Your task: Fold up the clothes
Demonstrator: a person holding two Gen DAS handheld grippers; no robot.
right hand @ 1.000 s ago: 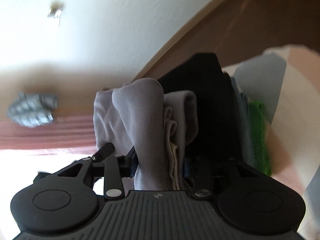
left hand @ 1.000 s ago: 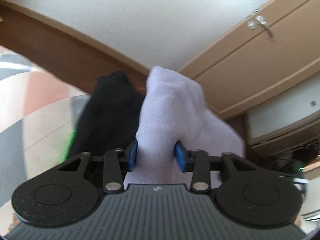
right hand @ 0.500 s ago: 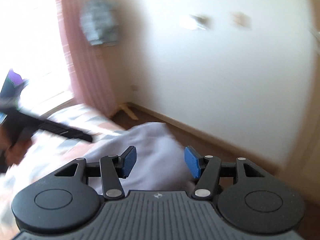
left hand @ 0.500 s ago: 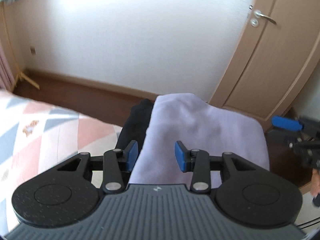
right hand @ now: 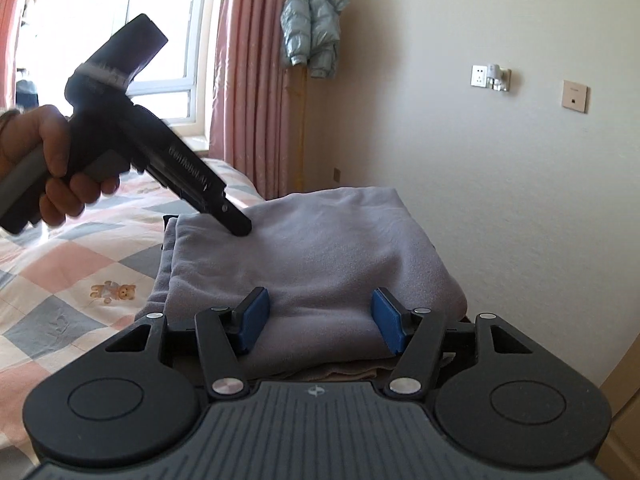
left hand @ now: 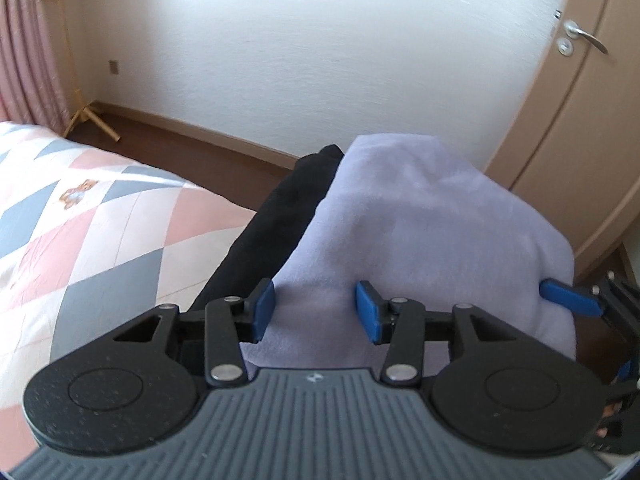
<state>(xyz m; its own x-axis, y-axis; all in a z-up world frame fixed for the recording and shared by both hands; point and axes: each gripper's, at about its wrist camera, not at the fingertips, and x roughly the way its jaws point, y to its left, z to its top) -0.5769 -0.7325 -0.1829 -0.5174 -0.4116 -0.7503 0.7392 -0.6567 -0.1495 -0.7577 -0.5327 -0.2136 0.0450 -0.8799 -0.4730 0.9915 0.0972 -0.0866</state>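
The lilac fleece (right hand: 320, 256) sits folded on top of a small stack at the corner of the bed (right hand: 60, 280), with a black garment (left hand: 276, 224) beside and under it. Looks soft, light and floppy, probably a bit grippy, so I'd pinch a doubled edge or corner, not the middle. Both tongs are spread wide with nothing in them: the right tongs (right hand: 320, 320) hang at the near edge, the left tongs (left hand: 316, 312) over the top.
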